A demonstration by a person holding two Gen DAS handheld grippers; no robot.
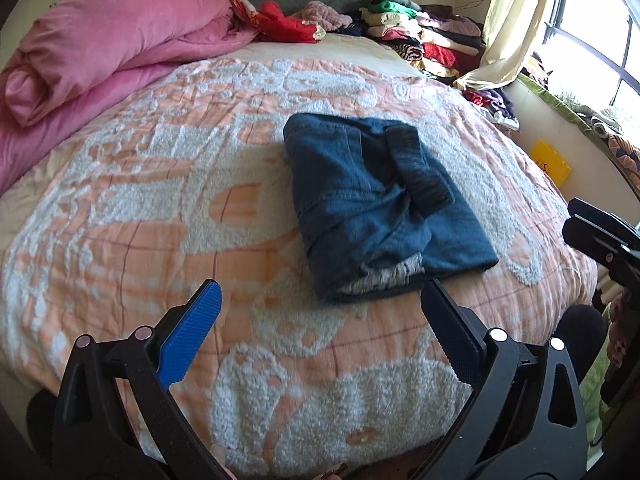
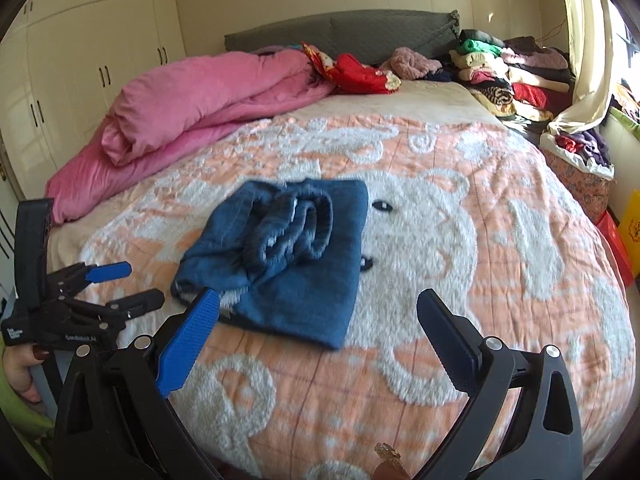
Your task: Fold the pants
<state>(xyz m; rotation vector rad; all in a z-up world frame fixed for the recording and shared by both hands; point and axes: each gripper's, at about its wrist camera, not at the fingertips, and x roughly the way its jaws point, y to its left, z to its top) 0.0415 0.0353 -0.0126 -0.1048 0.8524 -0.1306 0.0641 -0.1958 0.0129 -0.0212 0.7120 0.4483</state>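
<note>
Pants [image 1: 384,204], dark blue and fleece-lined, lie as a compact folded bundle on the bed [image 1: 160,200], roughly in the middle of its patterned orange-and-white cover and a little toward the near edge. A thick cuff or waistband is doubled back on top, and pale lining shows at the bundle's near end.

Both tools hang clear of the cloth. The left tool [image 1: 320,300] has its fingers spread wide and nothing between them; it hovers over the near edge of the bed, just short of the bundle. The right tool [image 2: 320,304] is likewise spread wide and empty, also at the near edge, with the bundle just beyond its tips.

To my eye the folding looks all but done. What remains, I would guess, is tidying: the top roll sits skewed and the near end is ragged, so a next move would call for pressing the bundle flat or squaring its edges, coming in low without dragging the layers apart.
</note>
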